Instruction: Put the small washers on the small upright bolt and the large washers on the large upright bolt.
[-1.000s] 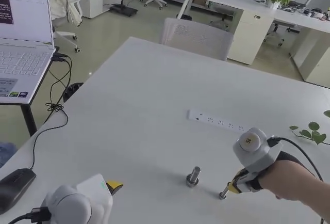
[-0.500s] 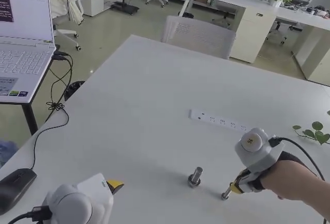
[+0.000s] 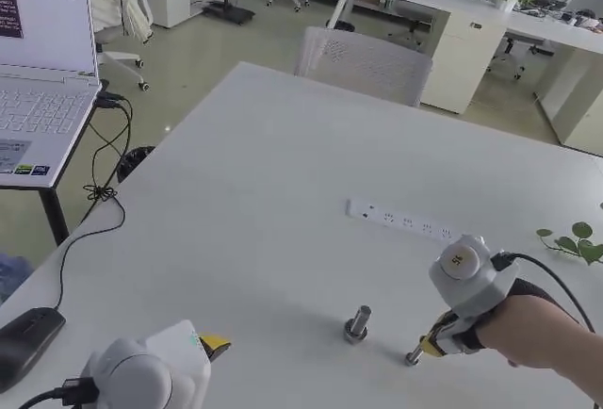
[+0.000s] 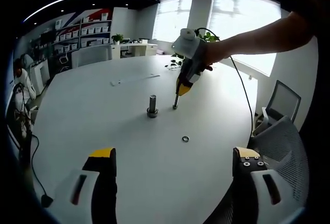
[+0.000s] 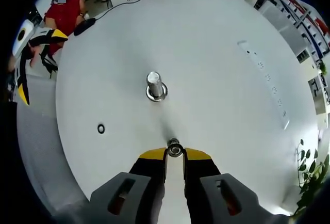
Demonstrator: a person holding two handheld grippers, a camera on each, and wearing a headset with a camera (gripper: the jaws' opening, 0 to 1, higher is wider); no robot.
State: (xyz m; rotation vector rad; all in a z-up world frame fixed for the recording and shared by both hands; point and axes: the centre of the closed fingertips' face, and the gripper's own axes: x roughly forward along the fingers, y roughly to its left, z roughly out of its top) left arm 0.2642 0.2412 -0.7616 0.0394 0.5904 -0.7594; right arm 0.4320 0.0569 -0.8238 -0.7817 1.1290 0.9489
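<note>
The large upright bolt [image 3: 357,324] [image 5: 156,86] stands on the white table [image 3: 283,192]. The small upright bolt [image 3: 413,356] [image 4: 175,102] stands just to its right. My right gripper [image 3: 431,346] [image 5: 175,154] has its tips at the top of the small bolt. Its jaws stand narrow around a small ring there, which looks like a small washer [image 5: 175,147]. One loose washer [image 5: 101,128] [image 4: 185,139] lies flat on the table nearer me. My left gripper [image 4: 174,154] [image 3: 212,345] hovers open over the near left of the table with nothing between its jaws.
A white power strip [image 3: 400,221] lies beyond the bolts. A laptop [image 3: 38,98], cables and a black mouse [image 3: 24,334] sit at the left. A plant [image 3: 575,239] reaches in at the right edge. A chair [image 3: 363,65] stands at the far side.
The head camera has shifted slightly. The right gripper stays at the small bolt's top and the left gripper stays low at the near left.
</note>
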